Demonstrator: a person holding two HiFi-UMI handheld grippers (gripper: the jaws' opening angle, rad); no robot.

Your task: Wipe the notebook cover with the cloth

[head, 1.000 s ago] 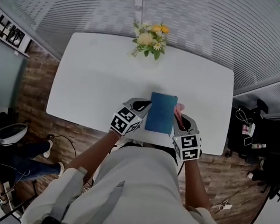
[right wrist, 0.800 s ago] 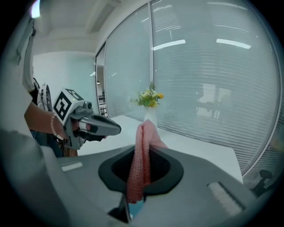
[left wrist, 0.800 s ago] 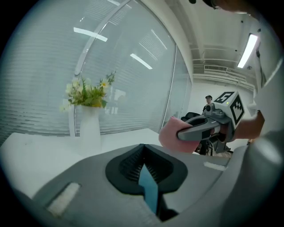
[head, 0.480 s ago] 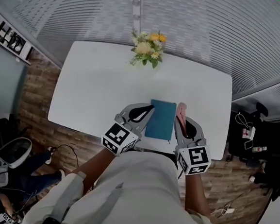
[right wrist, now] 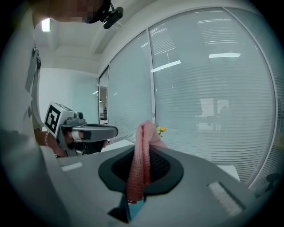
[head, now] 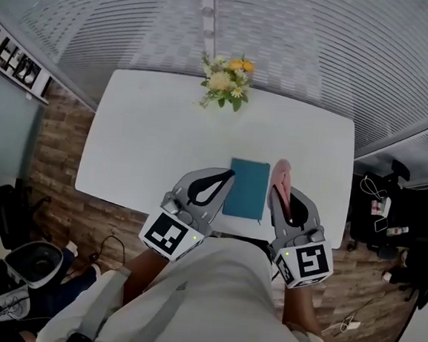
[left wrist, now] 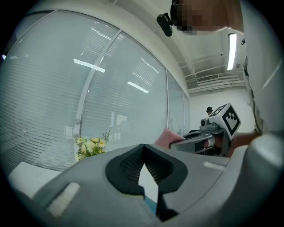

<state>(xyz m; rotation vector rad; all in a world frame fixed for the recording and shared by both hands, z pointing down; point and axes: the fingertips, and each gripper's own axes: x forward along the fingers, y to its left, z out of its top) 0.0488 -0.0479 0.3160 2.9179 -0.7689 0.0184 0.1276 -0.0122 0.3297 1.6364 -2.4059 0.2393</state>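
Jaws of the right gripper (right wrist: 142, 148) were clamped on a pink cloth (right wrist: 138, 173), whose top poked above them. The left gripper (left wrist: 142, 147) was closed at the tips and empty. Both pointed forward, flanking the teal notebook (head: 247, 189) lying flat on the table (head: 142, 138). Only a sliver of it showed in the gripper views.

Closed teal notebook (head: 247, 188) lying flat, pink cloth (head: 281, 171) pinched upright in right tongs (head: 282, 193)

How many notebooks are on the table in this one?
1. The notebook lies flat near the table's front edge, between the left gripper and the right gripper. No other shows, and little of the table is covered.
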